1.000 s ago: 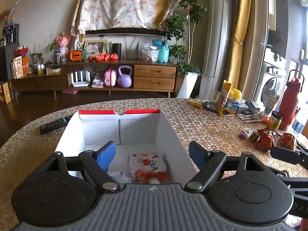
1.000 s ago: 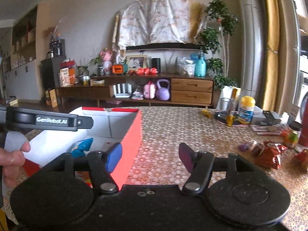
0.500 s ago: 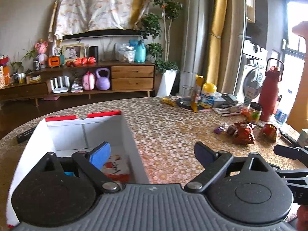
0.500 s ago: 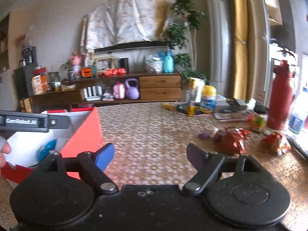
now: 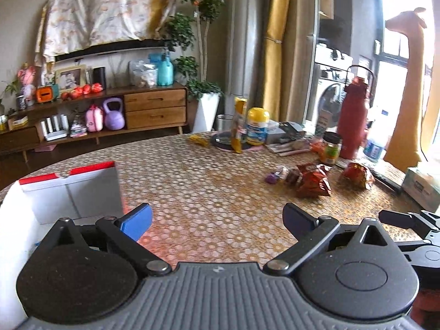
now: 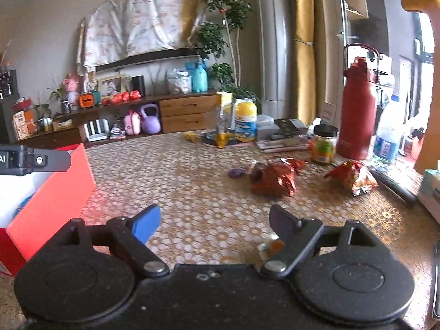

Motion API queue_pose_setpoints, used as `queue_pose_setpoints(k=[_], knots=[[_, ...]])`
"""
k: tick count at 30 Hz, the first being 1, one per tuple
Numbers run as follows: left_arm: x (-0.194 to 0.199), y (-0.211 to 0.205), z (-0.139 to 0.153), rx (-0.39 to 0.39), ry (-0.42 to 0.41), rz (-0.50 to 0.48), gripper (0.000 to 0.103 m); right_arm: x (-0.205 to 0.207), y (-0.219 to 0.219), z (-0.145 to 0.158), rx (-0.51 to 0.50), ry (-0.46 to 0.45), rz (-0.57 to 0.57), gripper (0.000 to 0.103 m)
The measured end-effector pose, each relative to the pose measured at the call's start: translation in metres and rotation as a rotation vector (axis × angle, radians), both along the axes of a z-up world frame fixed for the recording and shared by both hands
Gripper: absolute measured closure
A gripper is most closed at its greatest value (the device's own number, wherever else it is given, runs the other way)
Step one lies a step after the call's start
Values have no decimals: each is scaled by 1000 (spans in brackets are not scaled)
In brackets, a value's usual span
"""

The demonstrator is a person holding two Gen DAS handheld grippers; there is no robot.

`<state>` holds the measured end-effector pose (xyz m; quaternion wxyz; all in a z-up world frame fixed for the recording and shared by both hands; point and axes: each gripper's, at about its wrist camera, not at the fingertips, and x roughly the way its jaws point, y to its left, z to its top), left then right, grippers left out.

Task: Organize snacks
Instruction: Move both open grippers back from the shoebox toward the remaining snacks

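Observation:
A red-and-white box [image 5: 68,173] stands at the left of the table; in the right wrist view its red wall [image 6: 49,206] shows. My left gripper [image 5: 216,214] hovers just right of the box, its jaws opening with nothing between them. My right gripper [image 6: 214,214] is open and holds nothing. Ahead on the table lie a crumpled red snack bag [image 6: 275,178], a second red bag [image 6: 352,176] and a small purple sweet [image 6: 236,172]. A small wrapped sweet [image 6: 271,246] lies just under the right finger. The left view shows the same red bags [image 5: 313,181] [image 5: 356,174].
A tall red flask [image 6: 357,110], a dark-lidded jar [image 6: 324,144], a yellow-lidded tub [image 6: 246,122], a water bottle [image 6: 386,143] and stacked books crowd the far right. A tissue box [image 5: 420,189] sits at the right edge. Patterned tabletop lies bare between box and snacks.
Both grippers have swung right, away from the box and toward the snack bags. Both pairs of jaws stand wider than a second ago.

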<state>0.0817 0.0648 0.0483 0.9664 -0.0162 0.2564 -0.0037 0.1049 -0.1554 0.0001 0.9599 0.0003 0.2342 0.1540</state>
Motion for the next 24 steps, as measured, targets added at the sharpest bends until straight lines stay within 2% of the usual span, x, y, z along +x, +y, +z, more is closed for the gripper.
queue_pose_setpoints(k=[7,14,24], knots=[[13,-26,-6,10,18,-68,1,9,-22,-15,-13,28,-60,16],[29,-48,-17,25,51,-117,1,29,-40,-43,-43,92,-112,16],[62,-72,-33,36,100,-156,1,62,-49,-70,-28,163,-108,16]])
